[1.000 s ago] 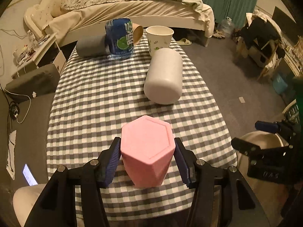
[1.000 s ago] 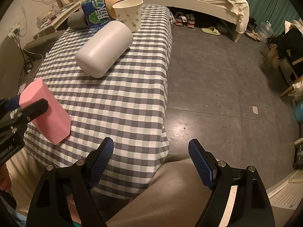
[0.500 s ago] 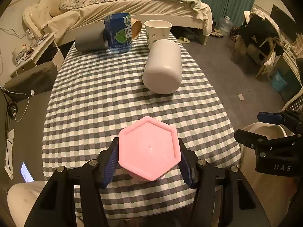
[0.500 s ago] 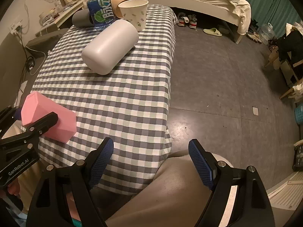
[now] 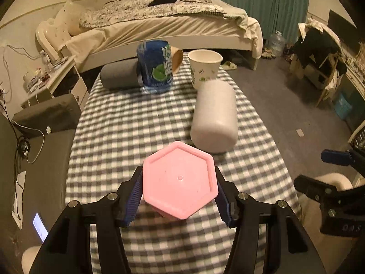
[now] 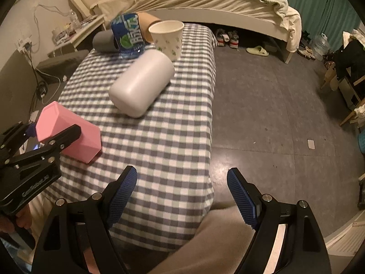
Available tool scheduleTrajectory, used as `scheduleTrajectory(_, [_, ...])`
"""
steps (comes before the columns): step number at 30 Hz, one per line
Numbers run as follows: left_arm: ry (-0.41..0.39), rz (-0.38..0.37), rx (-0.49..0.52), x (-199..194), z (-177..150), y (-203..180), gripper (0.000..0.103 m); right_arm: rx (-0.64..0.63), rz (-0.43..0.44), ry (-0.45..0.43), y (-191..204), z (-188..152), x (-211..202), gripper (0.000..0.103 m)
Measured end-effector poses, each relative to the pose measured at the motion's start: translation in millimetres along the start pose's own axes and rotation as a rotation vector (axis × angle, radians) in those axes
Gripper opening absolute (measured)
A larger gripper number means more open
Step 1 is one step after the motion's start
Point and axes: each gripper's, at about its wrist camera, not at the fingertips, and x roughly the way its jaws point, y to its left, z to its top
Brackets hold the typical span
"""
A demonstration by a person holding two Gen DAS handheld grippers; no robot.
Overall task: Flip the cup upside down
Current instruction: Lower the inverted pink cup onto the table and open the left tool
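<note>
A pink hexagonal cup [image 5: 180, 180] is clamped between the blue pads of my left gripper [image 5: 179, 197]. Its flat base faces the camera and its mouth points down and away, over the near part of the checked table [image 5: 127, 137]. In the right wrist view the pink cup [image 6: 68, 130] tilts, its lower end just above or touching the cloth; I cannot tell which. My right gripper [image 6: 182, 196] is open and empty, off the table's near right corner above the floor.
A white cylinder cup [image 5: 214, 123] lies on its side just beyond the pink cup. Further back stand a paper cup [image 5: 205, 68], a blue printed cup [image 5: 155, 66], a lying grey cup [image 5: 119, 76] and a brown tube [image 5: 176, 58]. A bed [image 5: 159, 29] lies behind.
My left gripper has rotated the pink cup: its side faced me before, now its base faces me. The right gripper has stayed open and shifted a little toward the table.
</note>
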Motion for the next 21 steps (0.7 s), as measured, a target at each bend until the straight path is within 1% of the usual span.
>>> scheduleTrajectory(4, [0.001,0.004,-0.011,11.5,6.1,4.4,0.058,0.002,-0.001,-0.004,2.0,4.6,2.2,0.081])
scheduleTrajectory(11, [0.030,-0.010,-0.040,26.6,8.3,10.0,0.058,0.022,0.007,-0.019,1.0,8.0,5.4,0.081])
scheduleTrajectory(21, [0.027,-0.021,-0.052,30.9,10.5,12.8,0.058,0.015,0.008,-0.013,5.8,12.7,11.2,0.081])
